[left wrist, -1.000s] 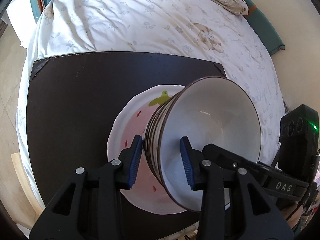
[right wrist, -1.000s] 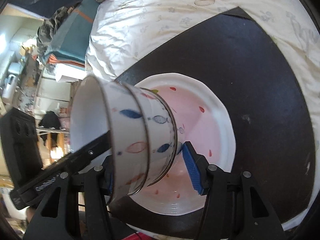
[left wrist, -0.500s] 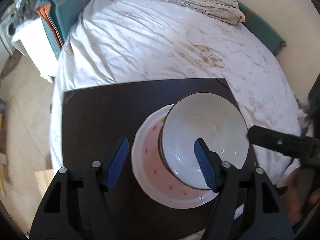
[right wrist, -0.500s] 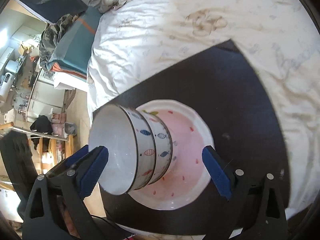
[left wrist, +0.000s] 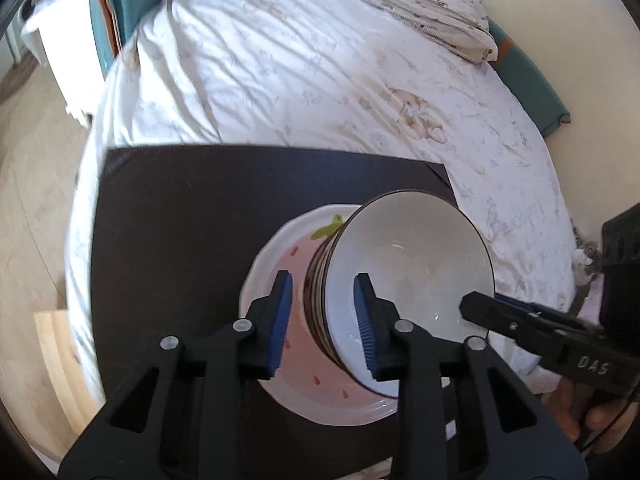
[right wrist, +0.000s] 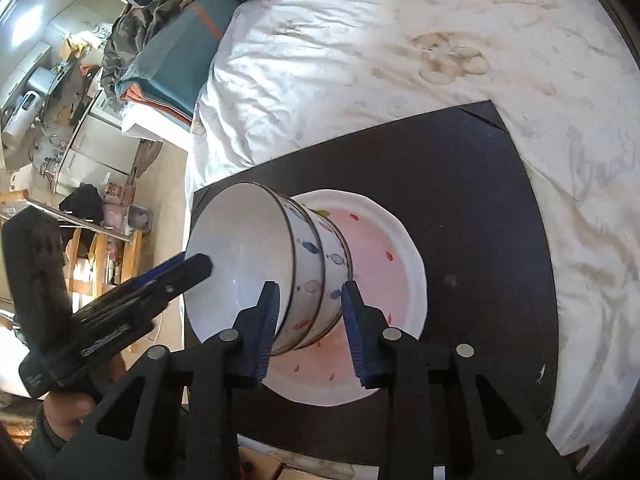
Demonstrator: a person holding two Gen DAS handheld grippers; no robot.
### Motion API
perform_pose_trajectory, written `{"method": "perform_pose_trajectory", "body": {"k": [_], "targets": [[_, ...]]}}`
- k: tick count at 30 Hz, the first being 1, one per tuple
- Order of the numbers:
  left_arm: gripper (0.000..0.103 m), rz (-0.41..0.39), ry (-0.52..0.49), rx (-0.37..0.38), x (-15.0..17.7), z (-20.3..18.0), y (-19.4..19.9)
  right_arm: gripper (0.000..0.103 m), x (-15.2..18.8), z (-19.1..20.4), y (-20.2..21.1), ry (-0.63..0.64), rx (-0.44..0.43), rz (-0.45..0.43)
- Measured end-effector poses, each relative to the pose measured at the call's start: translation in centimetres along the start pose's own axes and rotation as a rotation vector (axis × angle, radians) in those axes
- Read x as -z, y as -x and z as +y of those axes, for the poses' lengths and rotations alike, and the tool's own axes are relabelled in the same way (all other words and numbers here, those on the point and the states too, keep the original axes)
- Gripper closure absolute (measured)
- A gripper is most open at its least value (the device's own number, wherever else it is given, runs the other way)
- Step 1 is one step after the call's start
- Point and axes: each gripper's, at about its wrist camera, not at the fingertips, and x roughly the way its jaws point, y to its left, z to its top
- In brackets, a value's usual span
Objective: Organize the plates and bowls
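Two nested white bowls (left wrist: 408,264) with fish patterns (right wrist: 308,276) stand on a pink strawberry plate (left wrist: 256,280) (right wrist: 412,264), near the front of a dark mat (left wrist: 180,220) (right wrist: 460,200). My left gripper (left wrist: 323,322) hovers over the stack's near rim. Its jaws are closing, and a strip of plate shows between the outer pad and the bowls. My right gripper (right wrist: 310,320) hovers over the opposite rim with its jaws closing too. The bowl walls show between its pads, which do not press on them. Each view shows one of the other gripper's fingers (left wrist: 472,306) (right wrist: 196,268) over the bowl.
The mat lies on a bed with a white quilt (left wrist: 300,60) (right wrist: 360,60). Folded teal bedding (right wrist: 176,52) is stacked at the head end. A hand (left wrist: 592,412) holds the right tool. Past the bed's edge are the floor, wooden furniture (left wrist: 52,340) and cluttered shelves (right wrist: 80,128).
Both grippers let go of the bowl rims, spread wide and drew back. Their jaws have now narrowed again. The bowls look smaller and stay on the plate.
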Motion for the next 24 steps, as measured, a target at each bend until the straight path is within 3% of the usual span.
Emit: {"method": "perform_pose_trajectory", "body": {"k": [4, 9, 13, 17, 20, 24], "targets": [[0.076, 0.002, -0.003, 0.025, -0.2, -0.5, -0.3, 0.069, -0.2, -1.5, -1.1, -0.086, -0.024, 0.040], [0.076, 0.009, 0.007, 0.038, -0.6, -0.5, -0.2, 0.072, -0.6, -3.9, -1.1, -0.235, -0.117, 0.059], [0.076, 0.002, 0.008, 0.047, -0.7, -0.4, -0.1, 0.069, -1.2, -1.9, 0.5, -0.123, -0.078, -0.008], [0.079, -0.002, 0.011, 0.042, -0.9, -0.4, -0.4, 0.069, -1.4, -0.7, 0.0, -0.063, -0.011, -0.013], [0.089, 0.016, 0.022, 0.029, -1.6, 0.0, -1.0, 0.072, -1.9, -0.9, -0.9, -0.073, 0.028, -0.005], [0.090, 0.039, 0.054, 0.066, -2.3, 0.6, -1.6, 0.079, -2.4, -2.8, -2.3, -0.196, -0.050, 0.047]]}}
